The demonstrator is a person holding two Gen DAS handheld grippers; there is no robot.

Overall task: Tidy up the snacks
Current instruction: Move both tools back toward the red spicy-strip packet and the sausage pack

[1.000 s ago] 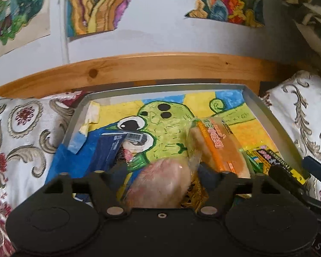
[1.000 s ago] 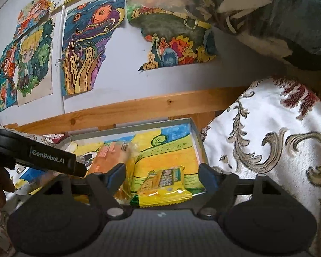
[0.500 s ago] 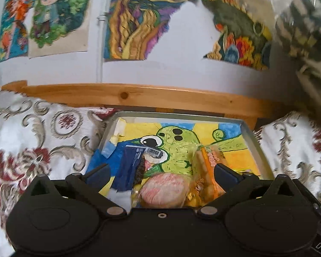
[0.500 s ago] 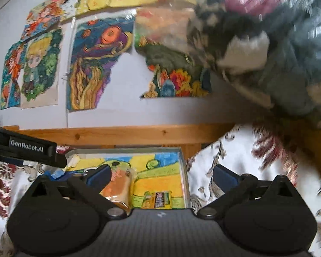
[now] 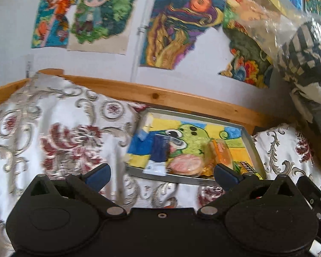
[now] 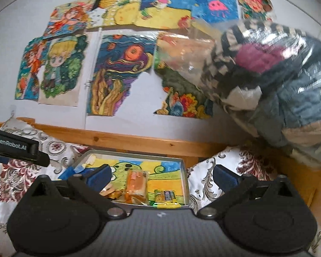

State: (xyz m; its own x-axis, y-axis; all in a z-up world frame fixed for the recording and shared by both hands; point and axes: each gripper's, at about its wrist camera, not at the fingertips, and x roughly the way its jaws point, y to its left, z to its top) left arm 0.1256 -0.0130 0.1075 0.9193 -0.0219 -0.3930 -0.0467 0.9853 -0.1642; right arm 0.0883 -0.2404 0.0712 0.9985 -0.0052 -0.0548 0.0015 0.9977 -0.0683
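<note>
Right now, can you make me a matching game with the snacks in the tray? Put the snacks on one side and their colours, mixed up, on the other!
Snacks in the tray:
1. flat wrapper at the left
2. round bun in clear wrap
3. long pack beside the bun
4. small pack at the right corner

Colours:
A. yellow
B. dark blue
C. orange
D. pinkish

Pairs: 1-B, 2-D, 3-C, 4-A

Home bedroom: children's drawings [image 6: 122,72], wooden bedframe [image 6: 126,138].
</note>
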